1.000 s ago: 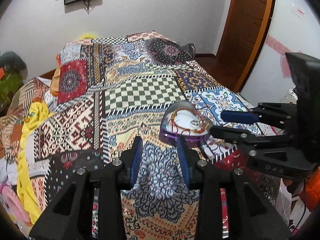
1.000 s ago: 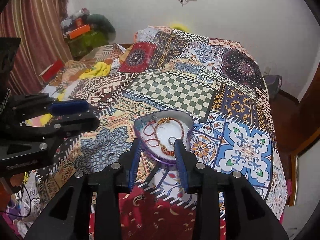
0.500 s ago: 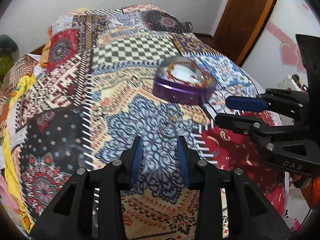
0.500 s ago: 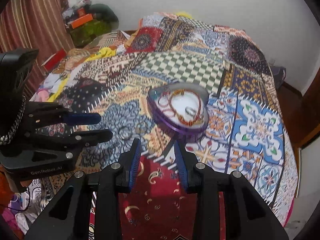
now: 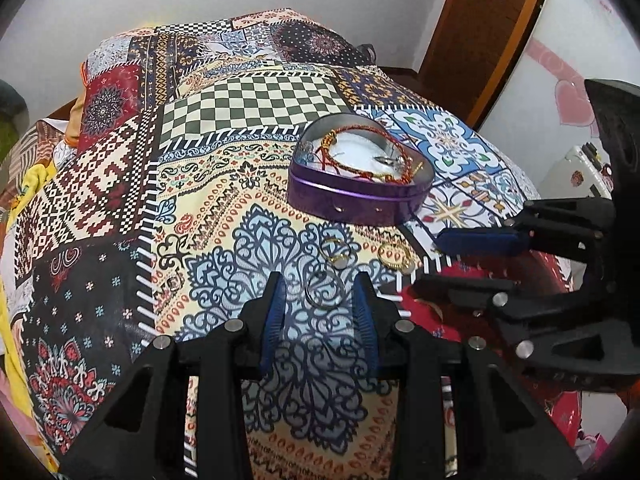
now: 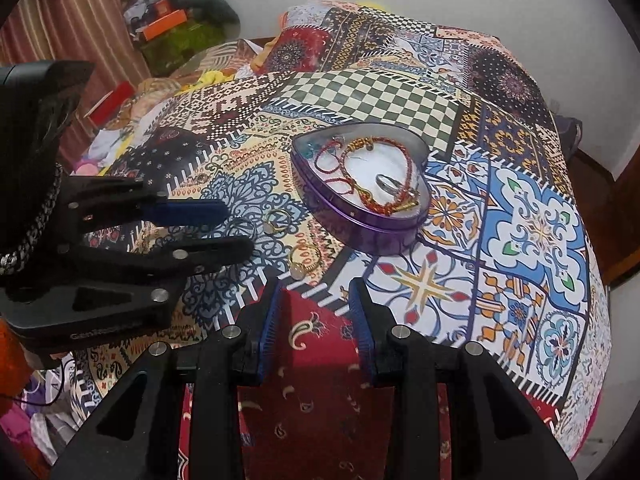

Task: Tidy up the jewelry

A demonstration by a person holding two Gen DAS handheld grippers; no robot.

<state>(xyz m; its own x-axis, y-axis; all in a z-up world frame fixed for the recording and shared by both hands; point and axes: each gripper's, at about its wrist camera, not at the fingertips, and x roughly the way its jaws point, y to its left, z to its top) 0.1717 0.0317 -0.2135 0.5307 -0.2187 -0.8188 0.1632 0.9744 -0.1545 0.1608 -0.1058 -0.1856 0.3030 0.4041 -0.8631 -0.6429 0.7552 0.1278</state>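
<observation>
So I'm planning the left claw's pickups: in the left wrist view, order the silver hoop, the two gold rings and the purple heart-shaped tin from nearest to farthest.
1. Thin silver hoop, between the left claw tips.
2. Gold ring, just ahead.
3. Second gold ring, ahead-right.
4. Purple heart-shaped tin, farthest back.

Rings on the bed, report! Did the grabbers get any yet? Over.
Left gripper open, empty, over silver ring. Right gripper open, empty. Two gold rings loose beside heart tin. Nothing blocking.
</observation>
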